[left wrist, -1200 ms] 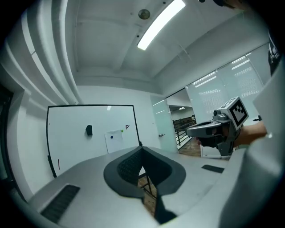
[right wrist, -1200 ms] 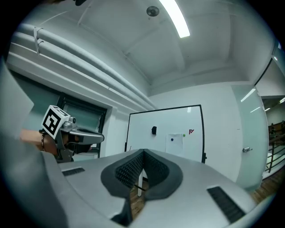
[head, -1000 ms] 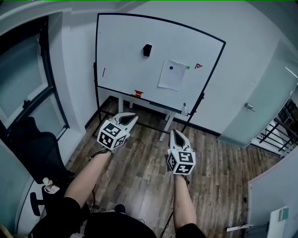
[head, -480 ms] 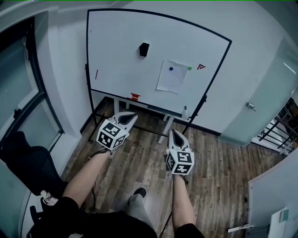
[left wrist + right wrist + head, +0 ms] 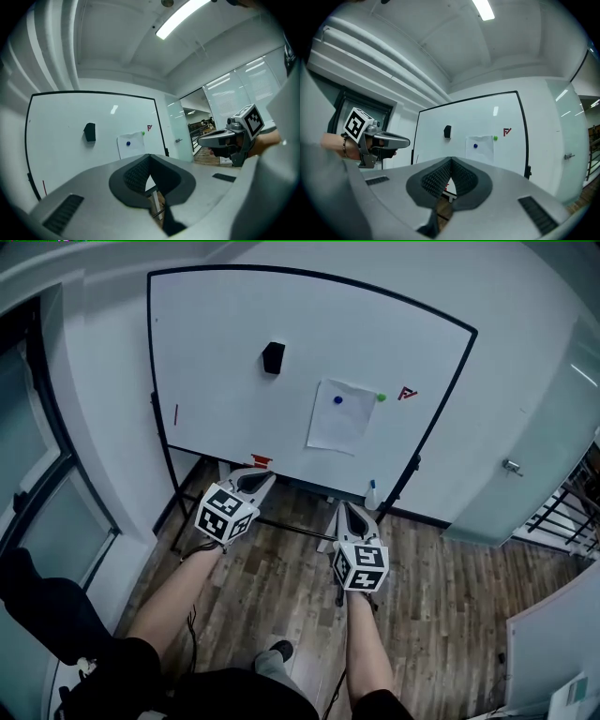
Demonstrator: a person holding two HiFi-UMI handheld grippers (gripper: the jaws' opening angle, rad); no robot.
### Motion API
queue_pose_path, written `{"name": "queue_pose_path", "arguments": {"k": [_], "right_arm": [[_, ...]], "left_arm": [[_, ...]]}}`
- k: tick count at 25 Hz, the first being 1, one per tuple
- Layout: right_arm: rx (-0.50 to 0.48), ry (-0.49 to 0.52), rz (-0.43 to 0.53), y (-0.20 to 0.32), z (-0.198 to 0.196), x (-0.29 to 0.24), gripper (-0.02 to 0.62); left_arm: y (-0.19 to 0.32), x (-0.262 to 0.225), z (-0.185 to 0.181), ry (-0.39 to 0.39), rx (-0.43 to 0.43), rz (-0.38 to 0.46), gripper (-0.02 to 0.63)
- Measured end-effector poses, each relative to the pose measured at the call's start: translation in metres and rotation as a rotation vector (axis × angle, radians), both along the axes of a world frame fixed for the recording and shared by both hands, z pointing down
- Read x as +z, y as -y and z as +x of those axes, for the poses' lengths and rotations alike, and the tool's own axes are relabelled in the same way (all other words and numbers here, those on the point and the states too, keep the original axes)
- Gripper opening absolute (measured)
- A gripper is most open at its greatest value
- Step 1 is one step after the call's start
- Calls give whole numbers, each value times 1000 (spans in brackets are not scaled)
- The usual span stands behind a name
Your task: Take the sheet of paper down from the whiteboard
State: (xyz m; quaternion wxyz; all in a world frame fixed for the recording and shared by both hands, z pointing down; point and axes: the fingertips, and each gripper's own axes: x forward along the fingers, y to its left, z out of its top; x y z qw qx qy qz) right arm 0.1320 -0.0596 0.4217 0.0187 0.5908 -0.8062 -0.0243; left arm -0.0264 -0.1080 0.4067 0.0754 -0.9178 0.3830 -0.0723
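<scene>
We hold left gripper (image 5: 270,475) and right gripper (image 5: 348,507) clenched, empty, short of the whiteboard (image 5: 216,352); the sheet of paper (image 5: 341,418) hangs toward its right edge; grippers partly hide its stand (image 5: 409,476), open floor (image 5: 281,568) between

I see a dark wood-plank floor (image 5: 450,596) running up to a white wall (image 5: 525,343). A dark-framed window (image 5: 23,446) fills the left side. A frosted glass door (image 5: 530,488) with a metal handle (image 5: 512,466) stands at the right. A ceiling light strip (image 5: 180,18) glows overhead.

Open floor (image 5: 286,563) up to whiteboard (image 5: 216,343), stand legs (image 5: 407,478) beneath
</scene>
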Motion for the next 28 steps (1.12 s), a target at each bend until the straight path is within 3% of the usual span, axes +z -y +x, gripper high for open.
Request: {"name": "queue_pose_path", "arguments": {"k": [11, 28], "right_arm": [[-6, -9, -5, 133, 41, -10, 25], [51, -1, -42, 242, 63, 5, 25]], "left_arm": [[144, -11, 45, 3, -12, 8, 20], [268, -2, 71, -3, 24, -13, 20]]}}
